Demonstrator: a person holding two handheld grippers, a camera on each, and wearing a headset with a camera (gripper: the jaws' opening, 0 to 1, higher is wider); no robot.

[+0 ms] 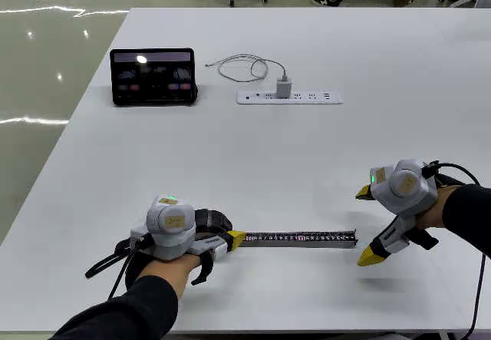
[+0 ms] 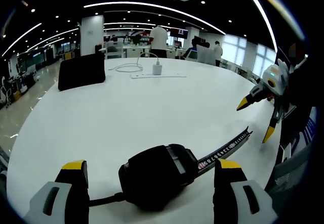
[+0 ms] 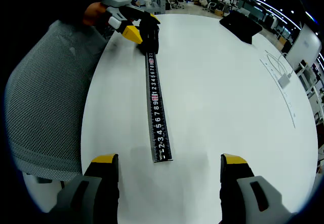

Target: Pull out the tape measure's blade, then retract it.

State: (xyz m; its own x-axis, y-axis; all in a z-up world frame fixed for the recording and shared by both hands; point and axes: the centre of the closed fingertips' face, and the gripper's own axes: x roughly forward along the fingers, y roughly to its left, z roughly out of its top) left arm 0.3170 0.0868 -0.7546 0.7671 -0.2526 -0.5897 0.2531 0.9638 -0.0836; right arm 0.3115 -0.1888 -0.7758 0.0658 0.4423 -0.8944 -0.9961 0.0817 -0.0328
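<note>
Tape measure lies on the bench, blade out; left tool straddles its case unclenched, right tool gapes, leaving the tip free for retraction.

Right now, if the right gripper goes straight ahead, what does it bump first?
Probably the blade: its free end lies ahead of the right gripper, between the open jaws, though depth is unclear.

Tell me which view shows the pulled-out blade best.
The right gripper view: the blade runs straight up the frame, numbers legible, its free end by the open right tongs. The head view shows its whole length, small and side-on. The left gripper view shows a curved stretch beyond the case.
</note>
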